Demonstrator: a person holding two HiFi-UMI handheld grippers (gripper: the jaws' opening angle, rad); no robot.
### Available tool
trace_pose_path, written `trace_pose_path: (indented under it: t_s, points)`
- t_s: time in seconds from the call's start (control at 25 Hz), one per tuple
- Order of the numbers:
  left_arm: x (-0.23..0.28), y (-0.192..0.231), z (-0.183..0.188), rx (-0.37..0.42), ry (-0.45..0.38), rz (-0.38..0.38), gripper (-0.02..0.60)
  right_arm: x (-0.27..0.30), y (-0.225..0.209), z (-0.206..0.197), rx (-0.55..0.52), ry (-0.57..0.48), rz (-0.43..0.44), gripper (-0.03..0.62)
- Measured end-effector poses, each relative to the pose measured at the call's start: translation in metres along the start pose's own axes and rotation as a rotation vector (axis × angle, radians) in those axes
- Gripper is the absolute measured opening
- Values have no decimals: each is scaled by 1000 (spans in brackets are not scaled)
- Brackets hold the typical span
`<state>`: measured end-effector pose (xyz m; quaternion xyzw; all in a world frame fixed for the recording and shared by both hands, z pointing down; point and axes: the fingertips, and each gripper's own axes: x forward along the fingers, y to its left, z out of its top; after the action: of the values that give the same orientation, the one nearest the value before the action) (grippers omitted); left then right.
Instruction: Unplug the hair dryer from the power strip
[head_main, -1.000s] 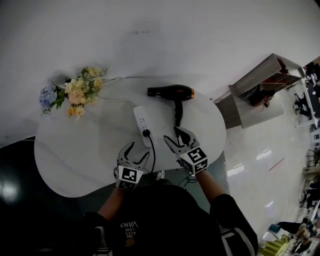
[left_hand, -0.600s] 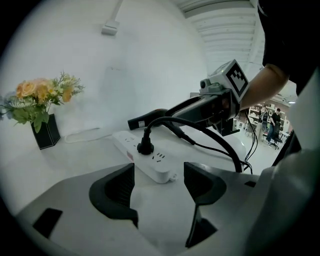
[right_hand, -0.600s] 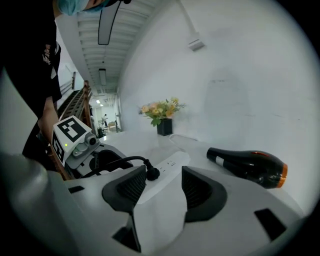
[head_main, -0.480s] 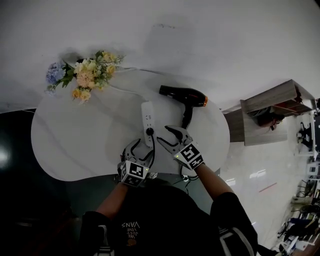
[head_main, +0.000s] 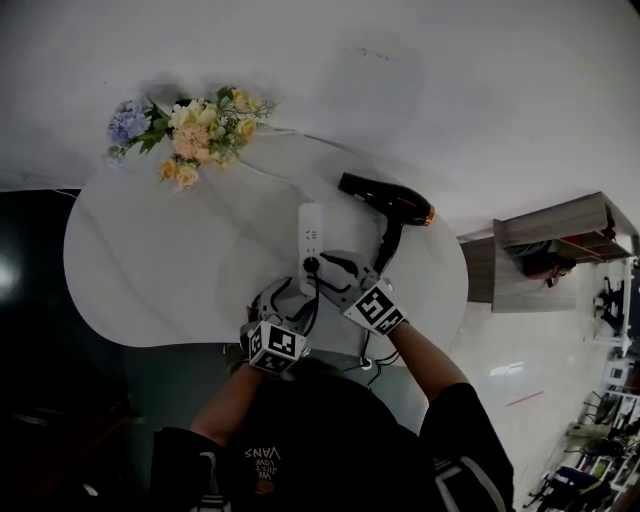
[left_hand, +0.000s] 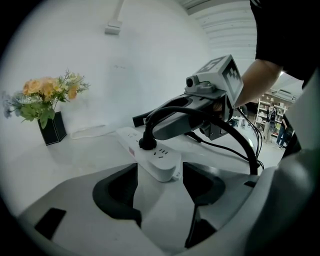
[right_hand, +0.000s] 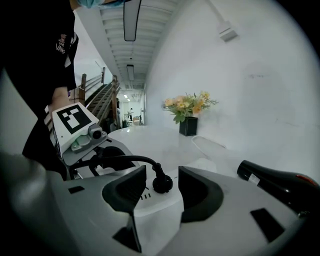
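White rounded table (head_main: 150, 280) takes up most of your head view, pushed up against a pale wall. Next biggest is the black hair dryer (head_main: 385, 203) with the orange band. It's lying on its side toward the far right of the top, handle pointing back at you. The bunch of yellow, peach and blue flowers (head_main: 190, 135) sits at the far left edge in a small black vase (left_hand: 52, 129). The white power strip (head_main: 310, 228) lies mid-table, its long side running away from you. Your left gripper (left_hand: 159, 176) is spread wide with the strip's near end between the jaws, and I can't tell if the pads touch it. Your right gripper (right_hand: 161, 181) is spread too, one jaw either side of the black plug (right_hand: 162, 184), with a small gap on both sides. That plug is seated in the strip, and its cord (right_hand: 125, 160) curves back toward you
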<state>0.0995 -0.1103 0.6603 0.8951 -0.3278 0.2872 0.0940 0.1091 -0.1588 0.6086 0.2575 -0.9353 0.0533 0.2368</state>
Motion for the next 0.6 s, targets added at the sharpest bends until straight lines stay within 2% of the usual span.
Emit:
trace_pose_path:
  t_s: [0.08, 0.28, 0.4, 0.6]
  points:
    - [2, 1, -2, 7, 10, 15, 302, 5, 1, 0, -23, 0, 19, 209]
    - [3, -2, 0, 40, 27, 39, 236, 10, 6, -1, -88, -2, 90, 207]
    - [5, -7, -2, 63, 23, 28, 205, 11, 9, -3, -130, -1, 128, 153]
    - [6, -7, -2, 64, 22, 15, 195, 14, 3, -10, -174, 20, 150, 106]
